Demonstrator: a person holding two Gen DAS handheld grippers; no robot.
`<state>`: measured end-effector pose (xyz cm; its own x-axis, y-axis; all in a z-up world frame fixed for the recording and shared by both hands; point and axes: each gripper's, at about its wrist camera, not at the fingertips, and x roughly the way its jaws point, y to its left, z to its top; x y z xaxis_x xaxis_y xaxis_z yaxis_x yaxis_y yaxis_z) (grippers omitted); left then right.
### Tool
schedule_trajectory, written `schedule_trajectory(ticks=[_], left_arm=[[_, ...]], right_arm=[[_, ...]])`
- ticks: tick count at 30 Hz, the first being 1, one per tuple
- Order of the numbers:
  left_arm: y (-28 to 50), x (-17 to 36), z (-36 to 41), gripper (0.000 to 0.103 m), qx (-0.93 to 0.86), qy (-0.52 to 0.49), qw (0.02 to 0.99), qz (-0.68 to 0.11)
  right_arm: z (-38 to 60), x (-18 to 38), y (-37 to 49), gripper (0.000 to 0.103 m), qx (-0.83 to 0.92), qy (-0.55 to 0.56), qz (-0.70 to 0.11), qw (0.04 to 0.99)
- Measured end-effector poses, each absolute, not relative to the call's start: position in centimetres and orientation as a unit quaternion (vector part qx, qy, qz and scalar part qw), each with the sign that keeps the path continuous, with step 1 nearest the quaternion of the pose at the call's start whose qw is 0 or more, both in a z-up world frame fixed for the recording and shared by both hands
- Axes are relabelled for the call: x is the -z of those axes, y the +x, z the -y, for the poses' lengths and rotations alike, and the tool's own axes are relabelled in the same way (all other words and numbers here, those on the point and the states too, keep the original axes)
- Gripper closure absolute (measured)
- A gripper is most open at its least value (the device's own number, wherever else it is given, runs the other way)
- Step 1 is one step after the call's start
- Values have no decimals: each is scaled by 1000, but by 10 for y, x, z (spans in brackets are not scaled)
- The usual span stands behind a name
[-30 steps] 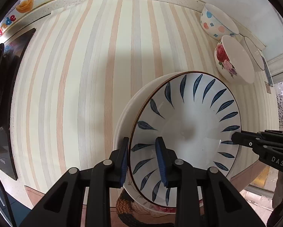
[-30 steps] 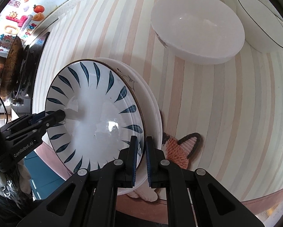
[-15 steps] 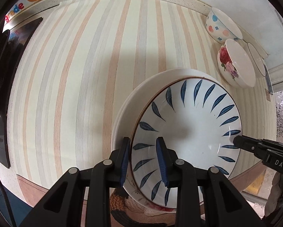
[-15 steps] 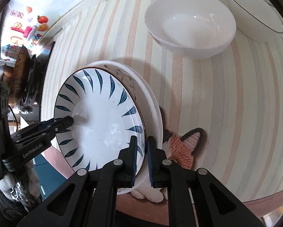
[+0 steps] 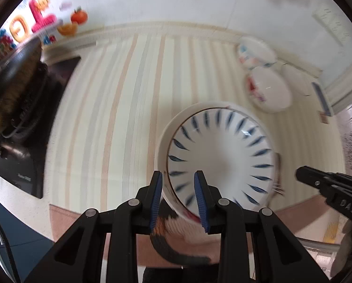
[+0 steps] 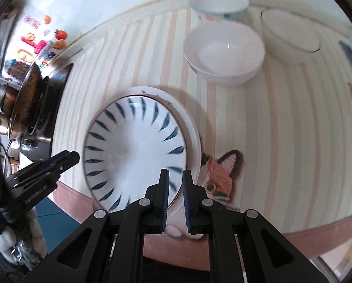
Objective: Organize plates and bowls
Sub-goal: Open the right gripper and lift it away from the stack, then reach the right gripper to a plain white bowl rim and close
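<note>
A white plate with blue leaf marks [image 5: 223, 158] [image 6: 133, 155] lies on top of a larger white plate [image 5: 161, 146] [image 6: 192, 136] on the striped mat. My left gripper [image 5: 178, 176] [image 6: 70, 158] hovers above the stack's near rim, nearly shut, with only a narrow gap and nothing gripped. In the right wrist view it stands clear of the plate's left edge. My right gripper [image 6: 176, 174] [image 5: 300, 175] is also nearly shut and empty, above and off the opposite rim. Three bowls stand behind: a flowered one [image 5: 268, 89] [image 6: 223, 52], a dotted one [image 5: 256, 52] [image 6: 219, 4] and a black-rimmed one [image 5: 296, 80] [image 6: 291, 35].
A black stove with a pan [image 5: 15, 82] [image 6: 27, 99] borders the mat on the left. A cat picture [image 6: 223, 174] is printed on the mat beside the plates. The counter's front edge runs just below the stack. Coloured magnets [image 5: 41, 21] hang on the back wall.
Both grippers have let go of the blue-leaf plate's rim and risen away from it. The plate stays on the white plate and looks smaller now.
</note>
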<state>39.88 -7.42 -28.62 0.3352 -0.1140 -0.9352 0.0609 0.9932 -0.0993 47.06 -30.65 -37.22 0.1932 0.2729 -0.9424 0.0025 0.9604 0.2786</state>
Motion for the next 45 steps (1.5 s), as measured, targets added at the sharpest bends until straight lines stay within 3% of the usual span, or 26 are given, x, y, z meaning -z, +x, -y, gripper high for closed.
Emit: schedule_trajectory(ticks=[14, 28, 30, 31, 32, 34, 45], left_arm=[[286, 177, 67, 77, 78, -5, 870, -488], [242, 147, 60, 77, 91, -10, 883, -460], [247, 150, 63, 68, 102, -16, 878, -468], [252, 152, 65, 67, 109, -25, 875, -471], [256, 154, 67, 67, 111, -31, 874, -473], [271, 160, 74, 67, 108, -40, 871, -477], [402, 212, 125, 67, 90, -93, 850, -511]], right_arm=[[275, 231, 328, 90, -79, 104, -532, 837], [263, 183, 250, 89, -89, 135, -493, 855], [266, 183, 250, 89, -87, 141, -493, 854], [269, 184, 252, 82, -84, 142, -496, 852], [273, 185, 254, 64, -81, 148, -499, 850], [284, 190, 262, 46, -85, 170, -499, 846], [383, 257, 391, 46, -77, 222, -542, 807]])
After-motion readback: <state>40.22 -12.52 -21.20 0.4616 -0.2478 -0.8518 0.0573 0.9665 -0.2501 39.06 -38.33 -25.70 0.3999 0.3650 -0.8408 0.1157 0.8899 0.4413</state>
